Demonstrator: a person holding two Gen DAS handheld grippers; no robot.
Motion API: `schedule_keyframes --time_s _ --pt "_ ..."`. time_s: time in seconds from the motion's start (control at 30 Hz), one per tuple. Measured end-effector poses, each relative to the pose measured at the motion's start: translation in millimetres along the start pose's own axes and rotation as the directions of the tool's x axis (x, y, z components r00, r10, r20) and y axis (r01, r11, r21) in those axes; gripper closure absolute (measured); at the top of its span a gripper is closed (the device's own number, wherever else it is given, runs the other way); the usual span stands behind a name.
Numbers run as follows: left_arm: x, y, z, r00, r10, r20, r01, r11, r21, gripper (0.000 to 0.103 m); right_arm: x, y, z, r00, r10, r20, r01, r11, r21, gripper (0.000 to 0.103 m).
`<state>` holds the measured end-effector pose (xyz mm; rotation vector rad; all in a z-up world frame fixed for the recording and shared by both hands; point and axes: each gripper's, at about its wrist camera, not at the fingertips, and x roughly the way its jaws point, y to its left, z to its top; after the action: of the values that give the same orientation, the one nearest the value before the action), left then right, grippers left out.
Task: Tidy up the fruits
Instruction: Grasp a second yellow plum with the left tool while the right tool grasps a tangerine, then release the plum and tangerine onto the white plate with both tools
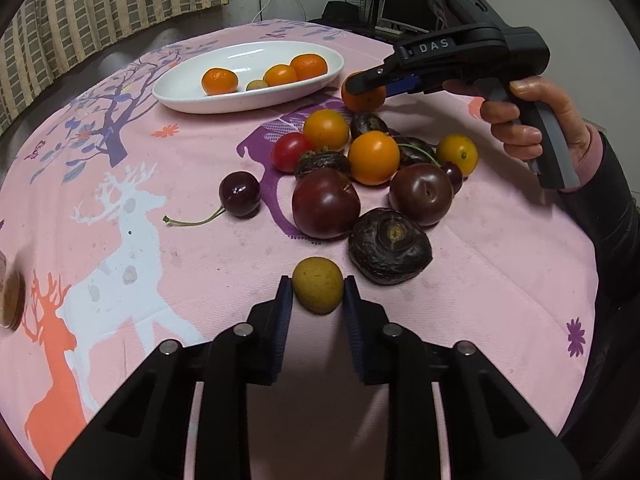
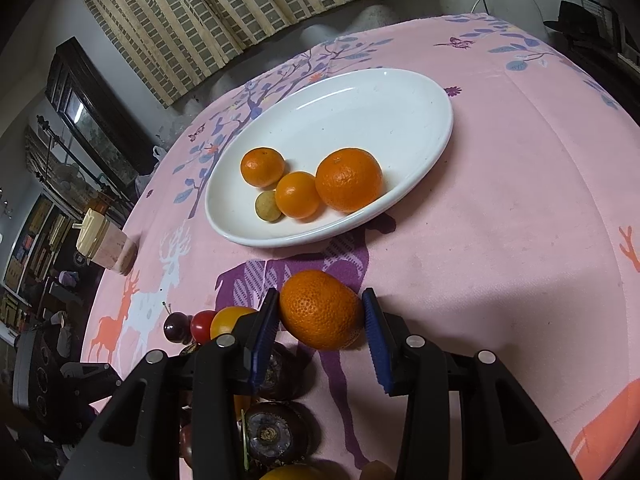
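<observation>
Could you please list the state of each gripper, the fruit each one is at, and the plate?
left gripper: fingers flank the yellow-green fruit, closed on it or nearly so.
yellow-green fruit: between the pads, lift unclear.
right gripper: around the mandarin, right pad apparently apart from it.
mandarin: between the pads, not yet in the plate.
white plate: upright, holding three orange fruits and one small yellowish one.

Both grippers are matte black plastic: the left gripper [image 1: 318,292] and right gripper [image 2: 320,314] carry ribbed blue pads [image 2: 265,334] and round silver screws [image 1: 243,330]. White "DAS" lettering [image 1: 433,45] marks the right body. Its grey-striped handle sits in a bare hand [image 1: 536,120], cuffed in what looks like pink under a dark sleeve [image 1: 618,216].
</observation>
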<state>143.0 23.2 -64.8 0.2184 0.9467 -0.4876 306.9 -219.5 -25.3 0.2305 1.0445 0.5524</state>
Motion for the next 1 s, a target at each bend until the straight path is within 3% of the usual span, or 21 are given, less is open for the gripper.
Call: schedule_keyframes --time_s 0.13,0.27,0.43,0.57,0.73,0.9,0.93,1.0 --pt "-11 6 3 0.999 0.005 0.033 -0.004 1.0 -0.019 0.077 -5 2 0 1.0 0.011 0.017 -0.011 1.0 -0.004 0.061" --pt "-22 21 28 0.997 -0.016 0.076 0.02 0.998 -0.054 0.077 -25 17 4 0.992 0.035 0.118 -0.026 0.996 -0.08 0.061" --pt "-16 47 95 0.988 0.012 0.154 0.006 0.993 -0.12 0.077 -33 19 23 0.98 0.027 0.2 -0.009 0.996 -0.088 0.061" --pt "11 74 154 0.981 0.049 0.187 -0.008 0.976 -0.216 0.077 -18 24 54 0.958 -0.09 0.272 0.122 0.987 -0.106 0.061" --pt "64 101 204 0.988 0.08 0.132 -0.039 0.957 -0.288 0.077 10 12 88 0.956 -0.133 0.261 0.16 0.983 -0.088 0.061" --pt "98 109 220 0.99 0.128 0.06 -0.105 0.951 -0.292 0.076 27 11 97 0.962 -0.155 0.225 0.182 0.977 -0.109 0.06" --pt "99 108 220 0.988 0.143 0.056 -0.121 0.947 -0.296 0.071 28 13 96 0.963 -0.156 0.219 0.184 0.976 -0.113 0.06" --pt "89 103 216 0.979 0.185 0.08 -0.153 0.94 -0.304 0.032 26 17 92 0.964 -0.154 0.218 0.184 0.975 -0.127 0.054"
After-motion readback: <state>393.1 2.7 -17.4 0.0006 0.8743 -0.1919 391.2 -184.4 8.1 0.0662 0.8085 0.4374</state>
